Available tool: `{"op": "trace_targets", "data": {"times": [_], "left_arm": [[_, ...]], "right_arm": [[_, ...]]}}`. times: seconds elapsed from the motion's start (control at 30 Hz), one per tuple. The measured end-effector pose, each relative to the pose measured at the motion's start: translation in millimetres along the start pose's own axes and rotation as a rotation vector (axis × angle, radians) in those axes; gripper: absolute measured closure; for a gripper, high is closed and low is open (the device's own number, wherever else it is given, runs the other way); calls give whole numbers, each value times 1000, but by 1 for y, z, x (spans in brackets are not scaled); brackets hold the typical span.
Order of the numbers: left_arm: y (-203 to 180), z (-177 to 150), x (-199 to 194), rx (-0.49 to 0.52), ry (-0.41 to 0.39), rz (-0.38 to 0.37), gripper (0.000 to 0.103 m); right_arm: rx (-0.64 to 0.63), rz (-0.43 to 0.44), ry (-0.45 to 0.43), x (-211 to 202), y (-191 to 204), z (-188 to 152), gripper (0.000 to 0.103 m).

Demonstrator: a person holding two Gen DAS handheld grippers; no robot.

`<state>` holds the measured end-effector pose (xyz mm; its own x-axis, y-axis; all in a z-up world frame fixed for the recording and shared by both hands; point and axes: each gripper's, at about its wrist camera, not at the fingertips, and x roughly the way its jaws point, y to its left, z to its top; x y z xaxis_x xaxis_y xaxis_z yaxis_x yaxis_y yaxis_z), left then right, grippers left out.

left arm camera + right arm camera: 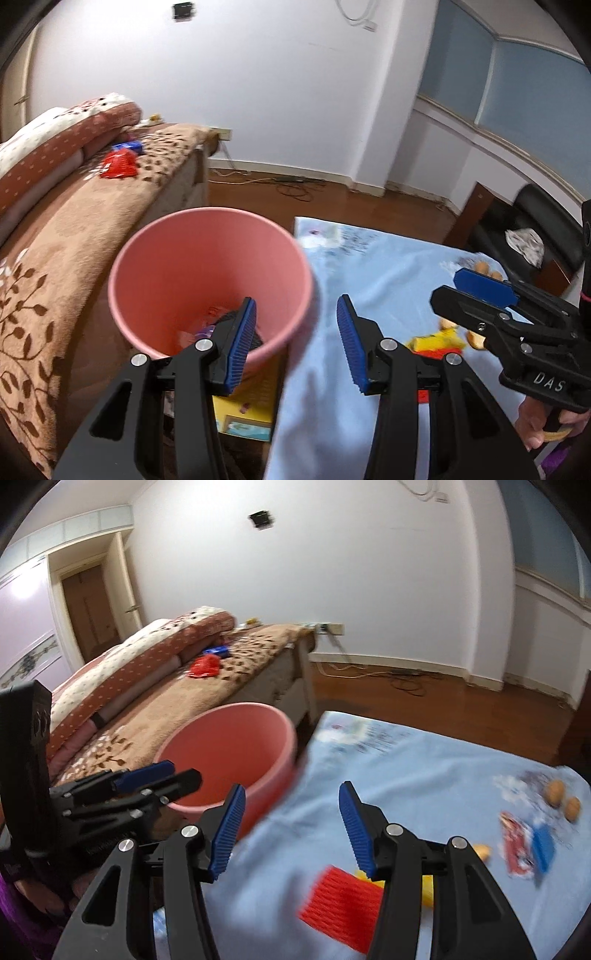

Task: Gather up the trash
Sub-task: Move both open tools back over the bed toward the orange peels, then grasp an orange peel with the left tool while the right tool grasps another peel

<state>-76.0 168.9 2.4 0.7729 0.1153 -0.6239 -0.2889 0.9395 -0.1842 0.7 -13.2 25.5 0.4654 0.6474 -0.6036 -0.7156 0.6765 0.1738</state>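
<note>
A: Your left gripper [295,341] has its blue pads spread apart with nothing between them. One pad sits in front of the pink bin [210,280], the other over the blue cloth [388,266].

B: And the one in my right hand?

A: Your right gripper [291,827] is spread too, and empty. Through its own camera the gap frames the blurred edge of the cloth, with the bin's rim just left of the left pad.

B: Where is the trash?

A: Some is already in the bin: you can see a few dark and purple scraps at the bottom, too blurred to name. On the cloth, just below your right gripper, lies a red ribbed wrapper [341,904] touching a yellow packet [426,890]. Farther right is a red and blue wrapper [526,847], and beyond it two walnuts [563,799] near the cloth's far corner.

B: Anything off the cloth?

A: On the brown blanket of the bed [66,236], well apart from the bin, sit a red packet [120,166] and a blue one [129,147] just behind it. A yellow box [245,410] shows under the bin, beside the cloth's edge.

B: Where does the bin stand?

A: Between the bed and the cloth, upright, its mouth open toward you.
</note>
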Motion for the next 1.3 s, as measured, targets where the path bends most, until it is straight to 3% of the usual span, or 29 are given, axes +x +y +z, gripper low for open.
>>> {"op": "trace_targets", "data": {"times": [0.23,0.53,0.9,1.13,1.3], "left_arm": [[-34,-12,11,74,60,-111,57],[-82,-40,31,222,181,-238,57],[-112,-46,55,332,251,-282,57],[-144,-28,80,351,272,-340,57],[-164,-20,112,324,311,-330,57]], "right_arm": [[78,-124,-10,-37,-49,-32,51],[203,-218,5,-61,-101,-68,51],[296,-276,70,-58,-140,-103,51],[340,-289,95,-51,-153,-111,51],[368,-293,104,-46,-163,-112,51]]}}
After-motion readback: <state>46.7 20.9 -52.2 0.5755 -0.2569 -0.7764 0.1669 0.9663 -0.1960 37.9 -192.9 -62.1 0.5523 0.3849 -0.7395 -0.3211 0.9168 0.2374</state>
